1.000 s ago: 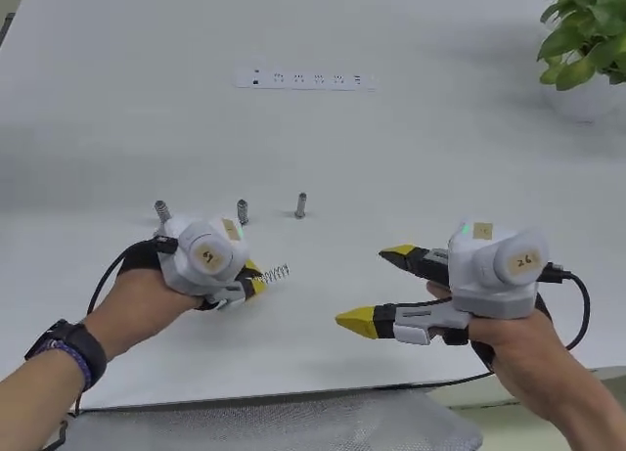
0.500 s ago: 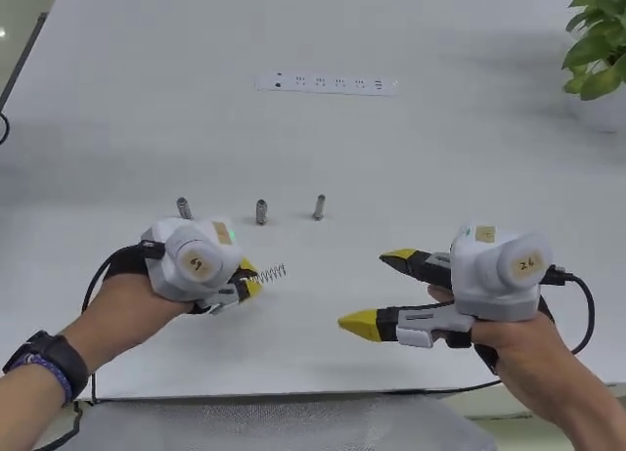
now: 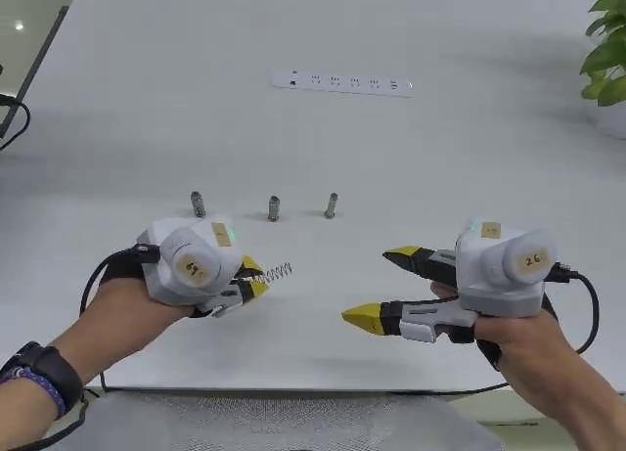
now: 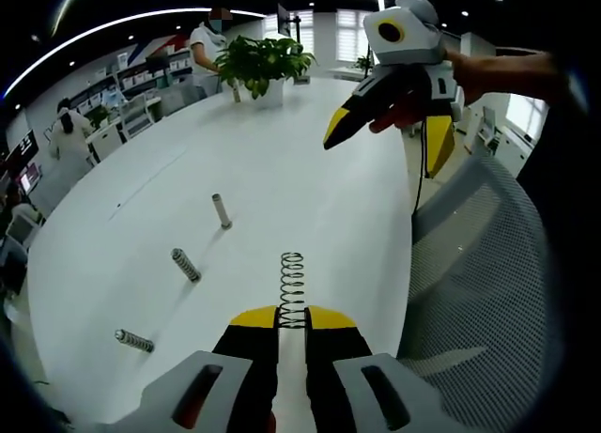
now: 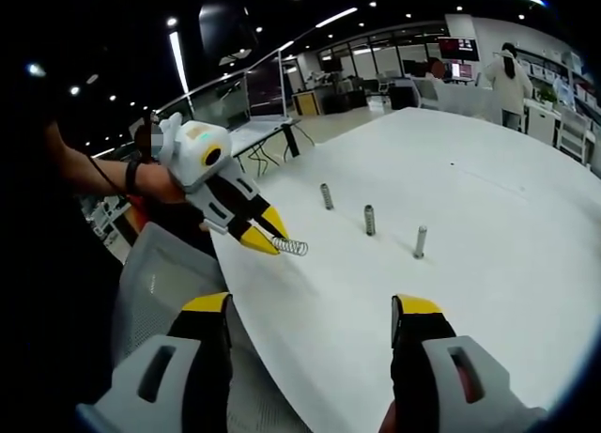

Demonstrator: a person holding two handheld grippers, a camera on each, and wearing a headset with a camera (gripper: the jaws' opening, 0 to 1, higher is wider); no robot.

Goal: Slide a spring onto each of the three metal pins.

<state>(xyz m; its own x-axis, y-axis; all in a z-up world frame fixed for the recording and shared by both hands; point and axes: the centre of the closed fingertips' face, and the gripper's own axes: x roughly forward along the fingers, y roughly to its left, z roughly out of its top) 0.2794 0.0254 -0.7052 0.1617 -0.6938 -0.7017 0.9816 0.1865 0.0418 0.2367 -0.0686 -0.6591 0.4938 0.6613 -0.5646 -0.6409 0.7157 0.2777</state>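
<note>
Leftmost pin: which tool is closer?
Left. The left tool, holding a spring, is near the leftmost pin, on the person's side; the right tool is far to its right.

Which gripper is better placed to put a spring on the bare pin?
Left. The left gripper has its jaws shut on a spring, and the bare pin stands ahead of it on the table. The right gripper has its jaws open and holds nothing.
</note>
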